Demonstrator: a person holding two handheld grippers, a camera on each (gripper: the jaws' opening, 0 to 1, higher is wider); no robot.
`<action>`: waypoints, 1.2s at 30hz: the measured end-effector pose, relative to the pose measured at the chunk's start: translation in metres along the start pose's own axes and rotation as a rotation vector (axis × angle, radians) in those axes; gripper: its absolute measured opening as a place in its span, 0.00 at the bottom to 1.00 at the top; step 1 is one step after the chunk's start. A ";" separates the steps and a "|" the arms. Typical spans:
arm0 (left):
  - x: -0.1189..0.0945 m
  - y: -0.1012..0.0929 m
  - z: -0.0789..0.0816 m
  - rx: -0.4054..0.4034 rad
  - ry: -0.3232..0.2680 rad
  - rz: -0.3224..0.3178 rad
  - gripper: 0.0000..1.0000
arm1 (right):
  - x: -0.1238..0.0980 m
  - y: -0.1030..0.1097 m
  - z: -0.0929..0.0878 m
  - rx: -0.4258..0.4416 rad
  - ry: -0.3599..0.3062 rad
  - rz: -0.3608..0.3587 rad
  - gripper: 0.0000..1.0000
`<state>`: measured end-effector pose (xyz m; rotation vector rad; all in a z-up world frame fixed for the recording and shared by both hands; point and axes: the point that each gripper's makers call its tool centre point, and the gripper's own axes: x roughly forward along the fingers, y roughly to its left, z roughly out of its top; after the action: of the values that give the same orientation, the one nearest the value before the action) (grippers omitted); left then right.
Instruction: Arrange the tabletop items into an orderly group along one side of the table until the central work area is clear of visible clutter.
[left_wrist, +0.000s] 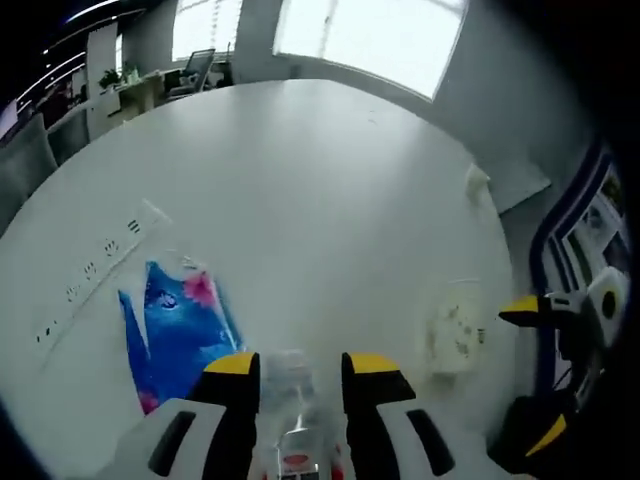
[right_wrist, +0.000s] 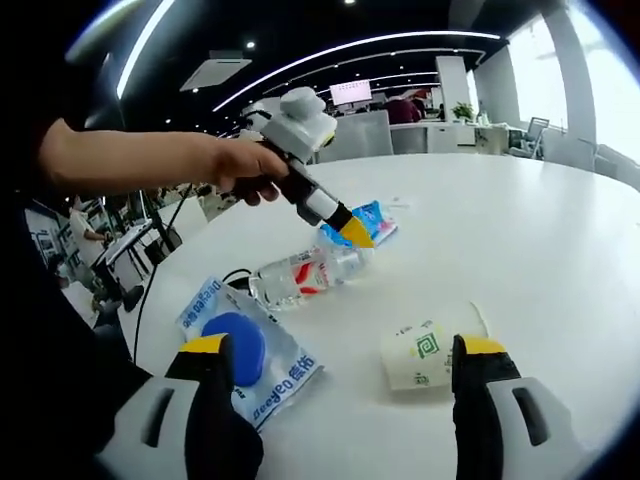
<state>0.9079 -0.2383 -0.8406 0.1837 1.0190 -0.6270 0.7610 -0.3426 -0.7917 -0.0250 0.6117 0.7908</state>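
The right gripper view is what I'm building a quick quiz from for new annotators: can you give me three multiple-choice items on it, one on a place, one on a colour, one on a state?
1. Where does the paper cup lie?
A. Between the right gripper's jaws, on its side on the table
B. Upright beside the bottle
C. On top of the blue-disc packet

2. What colour is the round disc in the packet near the table edge?
A. Red
B. Blue
C. Green

3. What is the left gripper doing?
A. Hanging open, far above the table
B. Closed on the paper cup
C. Closed on the clear bottle lying on its side

Answers: 1 A, the cup lies tipped over between the wide-open yellow-tipped jaws. 2 B, the disc shows solid blue through the wrapper. 3 C, its yellow tips meet the bottle's end; the left gripper view shows the bottle between its jaws.
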 end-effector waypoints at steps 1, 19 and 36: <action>0.004 0.000 -0.002 0.005 0.015 0.001 0.30 | 0.000 0.000 -0.001 0.001 0.003 0.000 0.86; 0.032 0.006 -0.019 0.049 0.118 0.017 0.25 | -0.003 -0.009 -0.003 0.024 0.003 -0.039 0.85; 0.016 0.001 -0.010 0.044 0.132 0.038 0.21 | -0.005 -0.015 0.002 0.011 -0.020 -0.065 0.81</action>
<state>0.9069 -0.2395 -0.8597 0.2853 1.1274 -0.6093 0.7697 -0.3561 -0.7902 -0.0271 0.5932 0.7238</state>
